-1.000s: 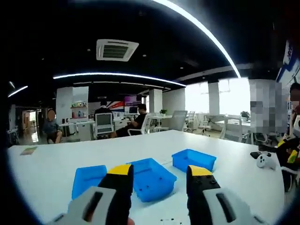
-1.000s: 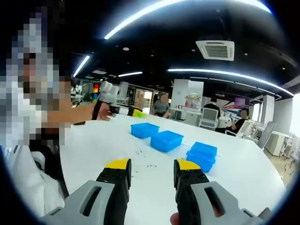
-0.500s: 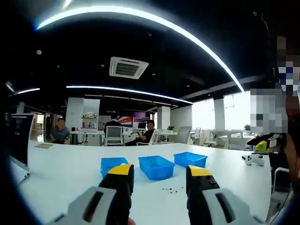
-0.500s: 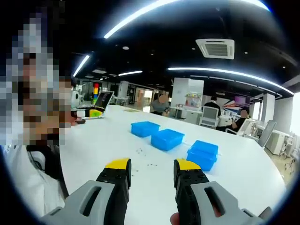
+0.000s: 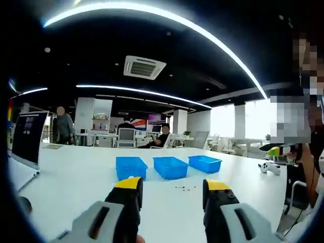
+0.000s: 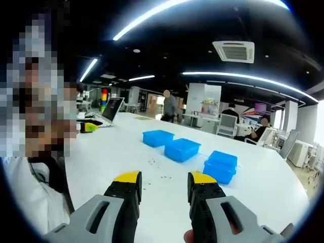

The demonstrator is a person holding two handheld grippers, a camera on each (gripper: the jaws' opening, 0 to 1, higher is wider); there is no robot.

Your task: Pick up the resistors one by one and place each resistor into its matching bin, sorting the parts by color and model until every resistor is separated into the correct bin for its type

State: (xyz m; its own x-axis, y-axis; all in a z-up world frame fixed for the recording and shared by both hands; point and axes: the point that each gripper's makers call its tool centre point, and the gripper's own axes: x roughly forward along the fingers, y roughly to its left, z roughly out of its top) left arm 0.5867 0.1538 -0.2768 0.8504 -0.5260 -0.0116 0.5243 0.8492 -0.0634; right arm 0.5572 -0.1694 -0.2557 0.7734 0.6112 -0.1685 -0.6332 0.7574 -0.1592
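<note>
Three blue bins stand in a row on the white table [image 5: 76, 182]: left bin [image 5: 131, 167], middle bin [image 5: 170, 167], right bin [image 5: 204, 163]. Tiny dark resistors [image 5: 185, 188] lie scattered in front of them. My left gripper [image 5: 172, 186] is open and empty, well back from the bins. In the right gripper view the same bins [image 6: 158, 137] [image 6: 180, 150] [image 6: 219, 166] sit ahead, with resistors [image 6: 163, 177] strewn on the table [image 6: 106, 162] before them. My right gripper [image 6: 164, 182] is open, nothing between its jaws.
An open laptop [image 5: 28, 137] stands at the table's left edge, also seen as the laptop [image 6: 112, 109] in the right gripper view. A white game controller [image 5: 268, 168] lies at the right. A person's body [image 6: 30, 167] is close on the left. Office chairs and people are beyond.
The left gripper's camera has pulled back from the bins, so they look smaller and farther, and the laptop has come into view. The right gripper's view has hardly shifted. A hand left that view.
</note>
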